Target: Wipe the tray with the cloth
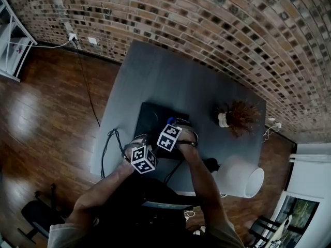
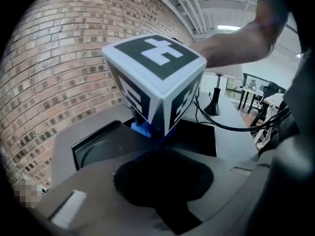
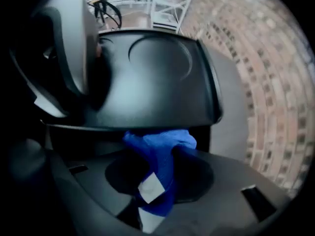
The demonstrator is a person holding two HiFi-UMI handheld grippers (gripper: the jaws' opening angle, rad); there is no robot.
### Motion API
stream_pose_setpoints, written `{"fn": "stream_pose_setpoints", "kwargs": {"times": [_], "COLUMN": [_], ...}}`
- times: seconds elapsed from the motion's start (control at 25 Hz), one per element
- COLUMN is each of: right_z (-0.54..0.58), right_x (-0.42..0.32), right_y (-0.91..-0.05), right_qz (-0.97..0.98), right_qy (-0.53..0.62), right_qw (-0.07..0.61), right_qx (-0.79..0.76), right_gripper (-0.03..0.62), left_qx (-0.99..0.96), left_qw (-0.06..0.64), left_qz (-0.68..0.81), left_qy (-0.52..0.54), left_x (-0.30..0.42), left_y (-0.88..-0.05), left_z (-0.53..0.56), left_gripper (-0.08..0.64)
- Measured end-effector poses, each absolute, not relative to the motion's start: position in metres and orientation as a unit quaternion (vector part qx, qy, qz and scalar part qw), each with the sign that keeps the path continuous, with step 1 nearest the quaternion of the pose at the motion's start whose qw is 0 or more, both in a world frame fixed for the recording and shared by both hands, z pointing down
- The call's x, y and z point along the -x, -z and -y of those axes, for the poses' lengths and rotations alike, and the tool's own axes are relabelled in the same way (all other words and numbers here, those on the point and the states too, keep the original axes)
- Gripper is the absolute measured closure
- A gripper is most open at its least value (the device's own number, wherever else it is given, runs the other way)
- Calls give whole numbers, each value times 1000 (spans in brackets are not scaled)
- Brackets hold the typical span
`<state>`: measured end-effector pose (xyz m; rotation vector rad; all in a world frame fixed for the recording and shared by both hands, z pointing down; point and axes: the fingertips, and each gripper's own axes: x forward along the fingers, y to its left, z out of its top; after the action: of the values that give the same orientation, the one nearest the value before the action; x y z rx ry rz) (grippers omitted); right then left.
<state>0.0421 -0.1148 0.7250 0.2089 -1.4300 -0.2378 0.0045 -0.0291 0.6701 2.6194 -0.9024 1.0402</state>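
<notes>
A black tray [image 1: 152, 115] lies on the grey table [image 1: 170, 76], near its front edge. Both grippers work at the tray's near side. My right gripper [image 3: 157, 176] points steeply down, shut on a bunched blue cloth [image 3: 160, 151] with a white tag, and the cloth rests against the tray's near rim [image 3: 147, 124]. In the left gripper view that cloth [image 2: 141, 130] shows under the right gripper's marker cube. My left gripper [image 2: 162, 181] sits at the tray's [image 2: 98, 149] side rim, its dark jaws closed over the edge. The right gripper view shows the left gripper [image 3: 98, 87] against that rim.
A potted dried plant [image 1: 239, 117] stands right of the tray. A white lamp shade [image 1: 240, 177] is at the table's front right corner, its base [image 2: 214, 107] beyond the tray. Black cables [image 1: 106, 143] hang off the table's left edge. A brick wall runs behind.
</notes>
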Motion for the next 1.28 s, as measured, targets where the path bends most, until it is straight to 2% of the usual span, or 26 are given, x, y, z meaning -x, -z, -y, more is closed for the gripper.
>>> {"fn": "stream_pose_setpoints", "kwargs": {"times": [0.12,0.36,0.48,0.56,0.72,0.92,1.12,1.28], "right_z": [138,112,137,135,74,-37,-49,13], "right_x": [-43,-75,-76,-84,-93,-87,-81,-78], "right_y": [-726,-727,-724,-729,-728,-719,-720,-739], "right_qz": [625,511,457,410,396,502,544,510], "right_qy": [200,189,288,341,351,218,155,241], "right_qw": [746,838,841,842,802,723,730,784], "right_qx": [-115,-20,8,79,278,421,383,260], "right_gripper": [453,451,451,451,453,453,453,452], "left_qx": [-879,-879,-879,-879,-880,-880,-880,-880], "left_qw": [93,102,103,103,110,110,111,111], "left_qz": [307,315,317,319,322,322,320,321], "left_qy": [-353,-343,-341,-339,-333,-331,-333,-332], "left_x": [-3,-2,-1,-1,-1,-1,0,0], "left_y": [-672,-667,-667,-668,-669,-666,-665,-670], "left_z": [29,32,32,34,34,34,32,30], "left_gripper": [506,488,486,485,480,480,479,479]}}
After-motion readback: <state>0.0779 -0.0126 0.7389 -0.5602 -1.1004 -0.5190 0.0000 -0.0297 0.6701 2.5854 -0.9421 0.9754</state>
